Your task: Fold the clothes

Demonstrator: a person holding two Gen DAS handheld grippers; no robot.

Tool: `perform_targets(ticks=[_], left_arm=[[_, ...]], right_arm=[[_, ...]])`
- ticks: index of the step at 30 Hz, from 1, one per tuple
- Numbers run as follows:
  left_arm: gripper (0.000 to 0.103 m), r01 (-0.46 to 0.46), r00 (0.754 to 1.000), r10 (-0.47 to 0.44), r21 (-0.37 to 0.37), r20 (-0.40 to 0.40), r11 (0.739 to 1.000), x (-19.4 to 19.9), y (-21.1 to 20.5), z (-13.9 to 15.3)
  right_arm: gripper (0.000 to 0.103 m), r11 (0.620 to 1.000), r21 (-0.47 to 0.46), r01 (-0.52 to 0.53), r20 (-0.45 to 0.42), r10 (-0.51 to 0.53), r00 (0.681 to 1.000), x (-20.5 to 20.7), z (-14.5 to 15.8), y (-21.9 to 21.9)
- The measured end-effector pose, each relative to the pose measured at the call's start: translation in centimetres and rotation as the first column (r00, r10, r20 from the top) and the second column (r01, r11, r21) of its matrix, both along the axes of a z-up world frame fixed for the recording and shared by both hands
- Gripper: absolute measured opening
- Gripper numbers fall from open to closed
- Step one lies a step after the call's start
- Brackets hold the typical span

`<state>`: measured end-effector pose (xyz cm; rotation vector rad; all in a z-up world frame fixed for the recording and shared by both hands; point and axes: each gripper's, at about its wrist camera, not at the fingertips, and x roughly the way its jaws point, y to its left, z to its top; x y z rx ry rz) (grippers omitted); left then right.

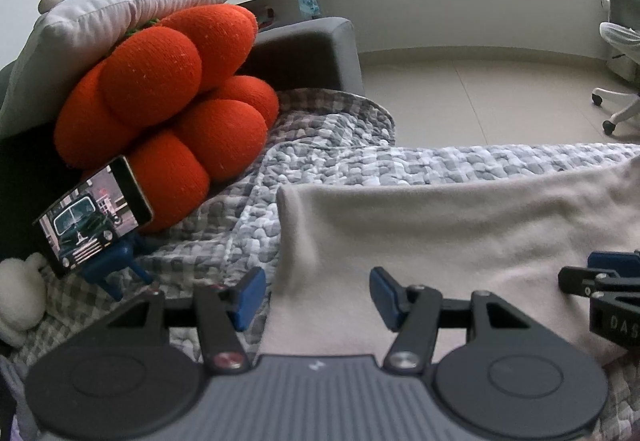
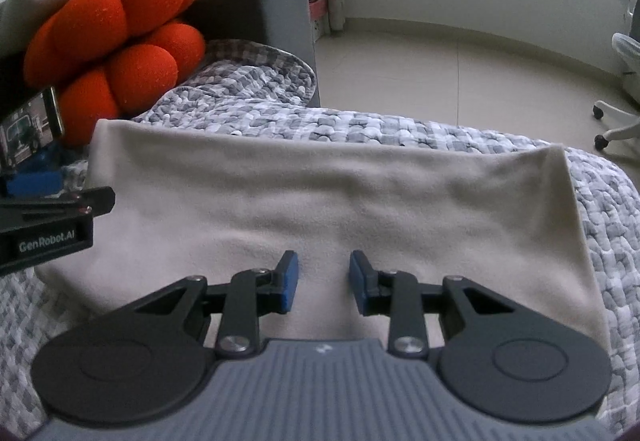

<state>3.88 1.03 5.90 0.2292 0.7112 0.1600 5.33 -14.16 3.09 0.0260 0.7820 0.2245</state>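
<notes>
The beige garment (image 2: 328, 193) is soft and plain. It lies folded flat, with straight edges, on the grey checkered blanket (image 2: 400, 131).

A grey-and-white checked quilted cover (image 2: 248, 97) lay over a dark grey sofa (image 2: 276, 13). A plump orange-red knitted cushion (image 1: 168, 89) leaned against a pale grey pillow (image 1: 84, 25), with a phone (image 1: 94, 215) on a blue stand (image 1: 116, 261) showing a vehicle in front of it. A white wheeled office chair (image 1: 618, 41) stood on the pale tiled floor (image 2: 440, 81).

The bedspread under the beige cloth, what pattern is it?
Grey-and-white check, quilted bedspread; clearest in the right wrist view.
</notes>
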Motion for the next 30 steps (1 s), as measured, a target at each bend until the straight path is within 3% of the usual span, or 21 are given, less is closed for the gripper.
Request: perform_targets(ticks=[13, 30], left_arm=[[0.059, 0.051, 0.998, -0.053, -0.038, -0.034, 0.998, -0.5, -1.1, -0.7], [0.059, 0.041, 0.995, -0.05, -0.106, -0.087, 0.994, -0.1, -0.6, -1.7]], right_arm=[[0.035, 0.997, 0.003, -0.072, -0.002, 0.072, 0.997, -1.0, 0.1, 1.3], [0.035, 0.992, 0.009, -0.129, -0.013, 0.129, 0.992, -1.8, 0.1, 2.4]])
